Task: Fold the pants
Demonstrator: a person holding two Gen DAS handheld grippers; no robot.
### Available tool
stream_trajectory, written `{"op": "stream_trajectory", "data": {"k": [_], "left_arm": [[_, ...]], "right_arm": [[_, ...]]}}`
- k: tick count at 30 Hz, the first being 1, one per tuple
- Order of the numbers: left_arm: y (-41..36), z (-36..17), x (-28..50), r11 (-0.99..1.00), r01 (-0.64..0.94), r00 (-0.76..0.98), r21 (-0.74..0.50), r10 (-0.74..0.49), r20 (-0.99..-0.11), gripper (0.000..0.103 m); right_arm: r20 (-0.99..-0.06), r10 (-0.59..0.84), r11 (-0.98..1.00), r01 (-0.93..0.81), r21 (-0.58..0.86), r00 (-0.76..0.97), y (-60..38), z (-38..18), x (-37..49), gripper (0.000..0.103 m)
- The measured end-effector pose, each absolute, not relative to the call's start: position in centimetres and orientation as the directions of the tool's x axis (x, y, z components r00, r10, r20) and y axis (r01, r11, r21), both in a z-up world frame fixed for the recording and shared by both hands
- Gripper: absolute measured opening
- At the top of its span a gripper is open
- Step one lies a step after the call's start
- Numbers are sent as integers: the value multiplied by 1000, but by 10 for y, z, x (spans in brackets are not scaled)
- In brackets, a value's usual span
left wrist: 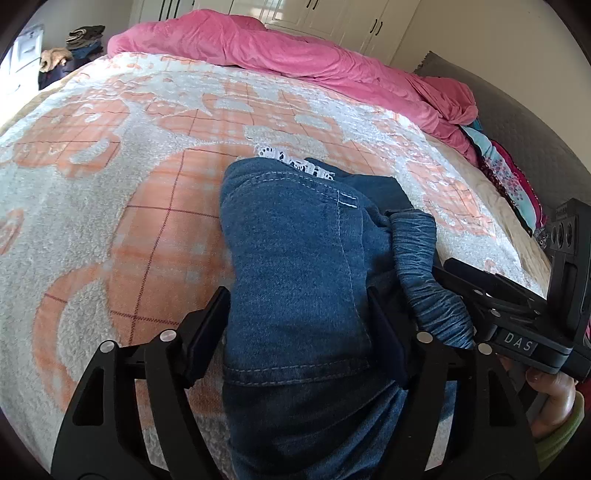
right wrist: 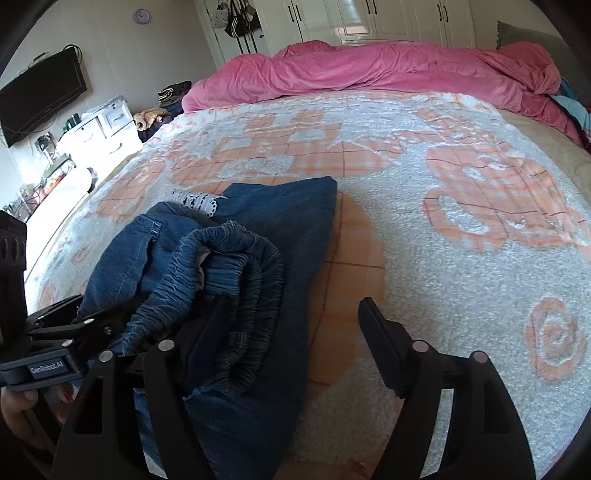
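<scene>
one pair of blue denim pants (left wrist: 299,266) lies folded in a bundle on the bed, resting on one white fleece blanket (left wrist: 110,206) with orange patterns. the bundle sits at lower centre of the left wrist view and at lower left of the right wrist view. its gathered elastic waistband (right wrist: 236,280) lies on top, and one strip of white lace trim (right wrist: 195,201) shows at its far edge.

two grippers are in use. the left gripper (left wrist: 295,325) stands with its jaws wide apart; denim lies between the fingers, and whether the pads press on the cloth cannot be told. the right gripper (right wrist: 291,328) also stands wide; its left finger is buried beside the waistband, and its right finger (right wrist: 384,343) stands clear over bare blanket, touching nothing.

one pink duvet (right wrist: 369,70) is heaped along the far edge of the bed in both views.

left wrist view only: the person's hand (left wrist: 550,398) at lower right, and patterned fabrics (left wrist: 506,177) beside the grey headboard (left wrist: 524,122).

right wrist view only: one wall-mounted television (right wrist: 40,96) at upper left, one round clock (right wrist: 141,16), one white drawer unit (right wrist: 107,125), and white wardrobe doors (right wrist: 388,18) at top.

no container is in view.
</scene>
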State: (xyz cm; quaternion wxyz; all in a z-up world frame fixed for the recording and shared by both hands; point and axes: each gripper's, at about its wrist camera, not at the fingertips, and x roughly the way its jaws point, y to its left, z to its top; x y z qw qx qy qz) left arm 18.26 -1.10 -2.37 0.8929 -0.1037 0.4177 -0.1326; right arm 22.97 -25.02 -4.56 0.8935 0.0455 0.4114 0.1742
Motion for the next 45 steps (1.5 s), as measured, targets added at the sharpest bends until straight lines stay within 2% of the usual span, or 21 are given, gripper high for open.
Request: {"op": "stream_trajectory", "data": {"k": [9, 10, 11, 15, 26, 36, 45], "left_arm": [[-4, -6, 155, 957, 130, 666, -261, -279, -692, 77], [-3, -2, 149, 959, 128, 677, -254, -271, -684, 82], [-2, 1, 145, 960, 126, 684, -248, -266, -680, 84], [-1, 15, 130, 963, 126, 706, -239, -256, -661, 93], [3, 49, 85, 967, 133, 756, -217, -241, -609, 93], [2, 70, 43, 972, 147, 784, -182, -227, -578, 94], [9, 69, 22, 980, 121, 784, -160, -193, -590, 94]], "right_arm": [[-700, 345, 938, -246, 243, 626, -265, -37, 208, 77], [-692, 345, 938, -250, 238, 634, -265, -34, 204, 80], [-684, 342, 939, -253, 232, 644, -266, -30, 199, 91], [-639, 337, 941, -258, 217, 692, -270, -11, 179, 96], [-549, 333, 943, -277, 184, 767, -279, 34, 127, 98], [-528, 329, 944, -294, 153, 783, -274, 53, 89, 98], [-527, 311, 948, -295, 118, 791, -271, 52, 57, 98]]}}
